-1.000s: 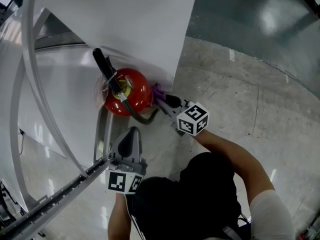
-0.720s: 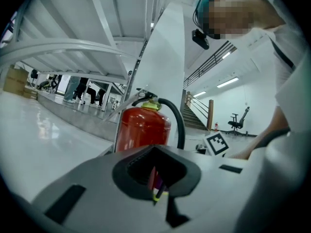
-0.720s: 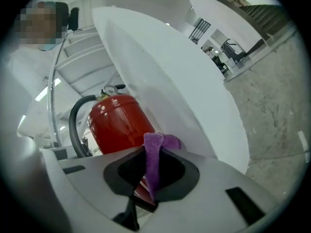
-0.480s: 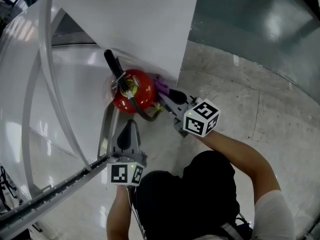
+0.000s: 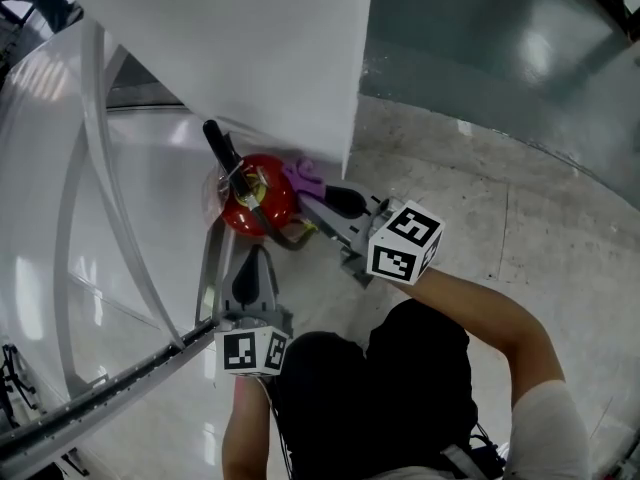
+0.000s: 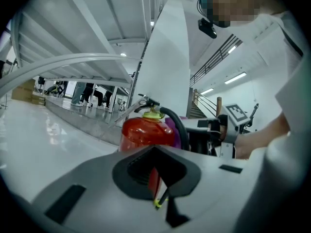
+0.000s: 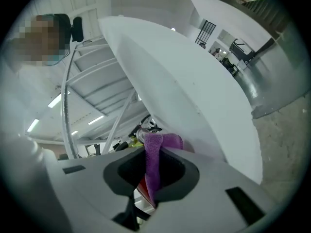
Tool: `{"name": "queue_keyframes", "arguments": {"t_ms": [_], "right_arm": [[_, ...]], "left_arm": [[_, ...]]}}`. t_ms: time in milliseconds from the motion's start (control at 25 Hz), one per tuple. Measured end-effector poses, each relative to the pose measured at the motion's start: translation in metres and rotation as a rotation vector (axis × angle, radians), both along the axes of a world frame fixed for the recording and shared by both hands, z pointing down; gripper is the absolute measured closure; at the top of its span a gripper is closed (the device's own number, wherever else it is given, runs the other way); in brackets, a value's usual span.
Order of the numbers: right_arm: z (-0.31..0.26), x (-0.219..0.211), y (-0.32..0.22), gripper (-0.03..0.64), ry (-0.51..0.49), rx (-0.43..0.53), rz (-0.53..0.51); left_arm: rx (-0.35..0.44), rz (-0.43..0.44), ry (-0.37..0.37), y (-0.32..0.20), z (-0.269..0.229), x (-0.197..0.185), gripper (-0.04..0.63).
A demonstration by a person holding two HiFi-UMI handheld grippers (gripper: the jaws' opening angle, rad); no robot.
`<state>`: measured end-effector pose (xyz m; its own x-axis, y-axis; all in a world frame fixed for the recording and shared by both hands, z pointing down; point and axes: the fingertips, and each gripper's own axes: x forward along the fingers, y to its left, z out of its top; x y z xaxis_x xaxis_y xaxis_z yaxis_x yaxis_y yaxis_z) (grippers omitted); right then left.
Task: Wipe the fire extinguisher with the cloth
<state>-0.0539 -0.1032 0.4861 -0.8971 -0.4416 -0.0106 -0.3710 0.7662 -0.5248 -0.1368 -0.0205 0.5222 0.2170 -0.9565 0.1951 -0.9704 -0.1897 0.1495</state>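
Note:
The red fire extinguisher (image 5: pixel 255 206) stands on the floor at the foot of a white slanted panel, its black handle (image 5: pixel 220 146) up and its black hose (image 5: pixel 287 239) curling off to the right. My right gripper (image 5: pixel 312 194) is shut on a purple cloth (image 5: pixel 302 178), which lies against the cylinder's upper right side near the valve. In the right gripper view the cloth (image 7: pixel 154 161) hangs between the jaws of the right gripper (image 7: pixel 150 178), with red showing below it. My left gripper (image 5: pixel 256 260) is shut just in front of the extinguisher (image 6: pixel 146 132), apart from it.
The white slanted panel (image 5: pixel 250 48) leans over the extinguisher from behind. Curved grey metal rails (image 5: pixel 95 218) and a track (image 5: pixel 110 388) run along the left over a glossy white floor. Speckled concrete floor (image 5: pixel 480 198) lies to the right, below a grey-green wall (image 5: pixel 500 38).
My right gripper has risen with the purple cloth, which slid from the extinguisher's lower side up to its shoulder. The left gripper has stayed almost in place.

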Motion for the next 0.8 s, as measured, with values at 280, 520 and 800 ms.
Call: {"name": "queue_keyframes", "arguments": {"t_ms": [280,520,800], "right_arm": [[-0.041,-0.017,0.018,0.560,-0.099,0.067,-0.084],[-0.061,0.057,0.001,0.560,-0.021,0.284,0.054],[0.117,0.087,0.001,0.560,0.239,0.037,0.131]], "left_arm": [[-0.007,0.022,0.004,0.003,0.000,0.007,0.591],[0.012,0.044,-0.038,0.006,-0.007,0.010,0.591],[0.011,0.069,-0.010,0.009,-0.008,0.018,0.591]]}}
